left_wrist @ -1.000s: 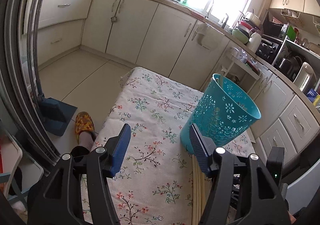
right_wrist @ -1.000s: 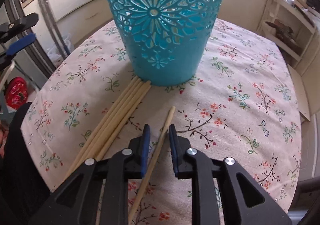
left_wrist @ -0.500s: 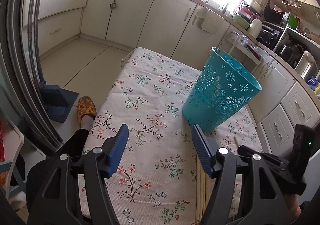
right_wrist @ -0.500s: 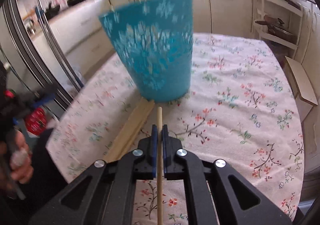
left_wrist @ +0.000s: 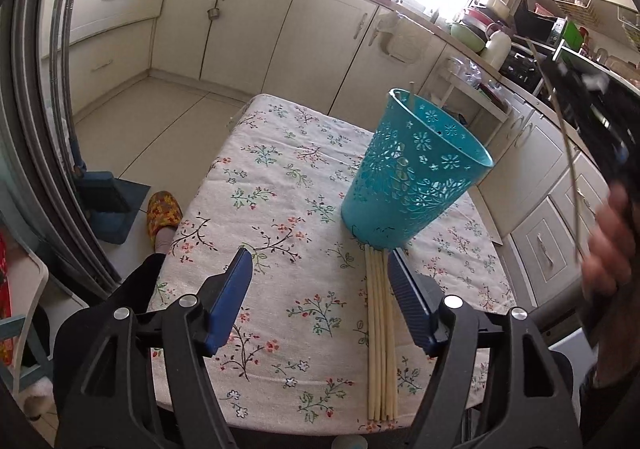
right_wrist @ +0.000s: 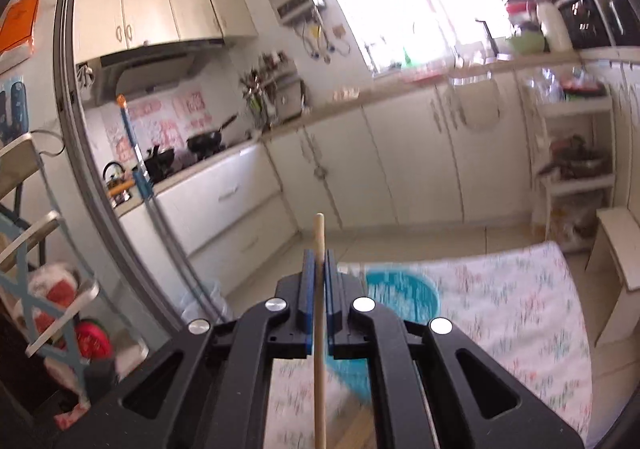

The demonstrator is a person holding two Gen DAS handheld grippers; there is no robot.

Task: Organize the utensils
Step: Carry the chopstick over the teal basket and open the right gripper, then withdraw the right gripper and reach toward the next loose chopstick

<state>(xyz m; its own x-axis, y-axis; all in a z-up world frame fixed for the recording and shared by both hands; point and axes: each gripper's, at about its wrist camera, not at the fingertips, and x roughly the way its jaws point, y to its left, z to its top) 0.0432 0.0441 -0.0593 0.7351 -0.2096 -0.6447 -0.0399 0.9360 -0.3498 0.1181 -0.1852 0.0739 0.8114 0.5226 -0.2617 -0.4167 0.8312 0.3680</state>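
Observation:
A teal perforated basket (left_wrist: 416, 177) stands on the flowered tablecloth (left_wrist: 280, 209) with one chopstick (left_wrist: 411, 91) poking over its far rim. A bundle of pale chopsticks (left_wrist: 382, 329) lies in front of the basket, just inside my left gripper's right finger. My left gripper (left_wrist: 319, 265) hovers over the table, its jaws opening and pressing on nothing. My right gripper (right_wrist: 319, 261) is shut on a single chopstick (right_wrist: 319, 227), held high above the blurred basket (right_wrist: 404, 289). The right hand (left_wrist: 608, 241) appears blurred at the right edge of the left wrist view.
Cream kitchen cabinets (left_wrist: 256, 21) line the walls. A person's foot in a patterned slipper (left_wrist: 162, 213) and a blue dustpan (left_wrist: 108, 205) are on the floor left of the table. A metal door frame (left_wrist: 36, 97) runs down the left. A white shelf rack (right_wrist: 576, 153) stands right.
My right gripper shut on one chopstick and lifted it off the table, tilting up until its view shows the kitchen. My left gripper's jaws spread wider and it drew back a little.

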